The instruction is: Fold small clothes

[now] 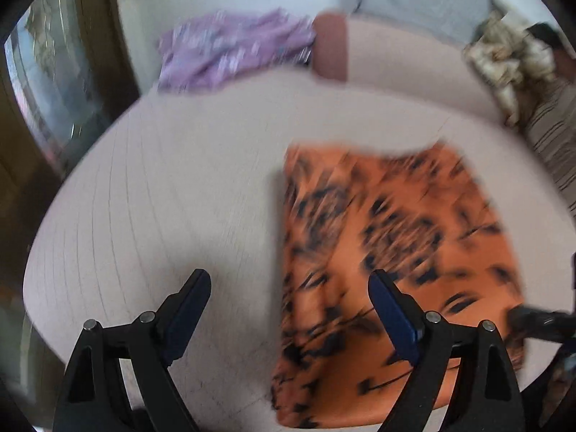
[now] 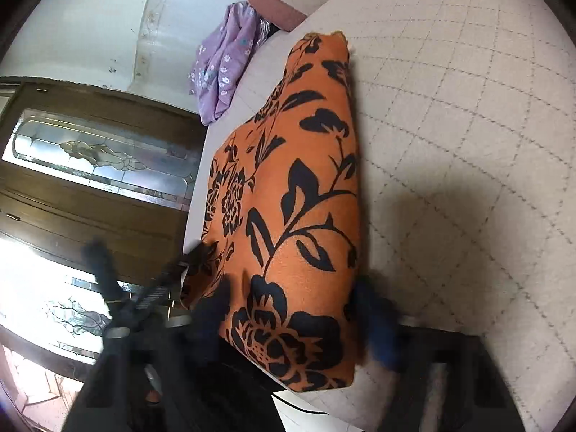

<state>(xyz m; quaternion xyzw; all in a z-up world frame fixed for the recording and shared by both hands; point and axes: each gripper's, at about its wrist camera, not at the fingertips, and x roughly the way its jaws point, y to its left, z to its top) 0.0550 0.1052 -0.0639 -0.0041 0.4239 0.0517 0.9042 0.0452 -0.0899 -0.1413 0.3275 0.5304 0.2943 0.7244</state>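
Note:
An orange cloth with a black flower print lies folded flat on the pale quilted bed. My left gripper is open and empty above the cloth's left edge, its right finger over the cloth. In the right wrist view the same cloth stretches away along the bed's edge. My right gripper is open, its blurred fingers either side of the cloth's near end. The right gripper also shows at the right edge of the left wrist view.
A purple flowered garment lies crumpled at the far end of the bed, also in the right wrist view. A pink pillow and a patterned bundle lie beyond. A wooden door with glass stands beside the bed.

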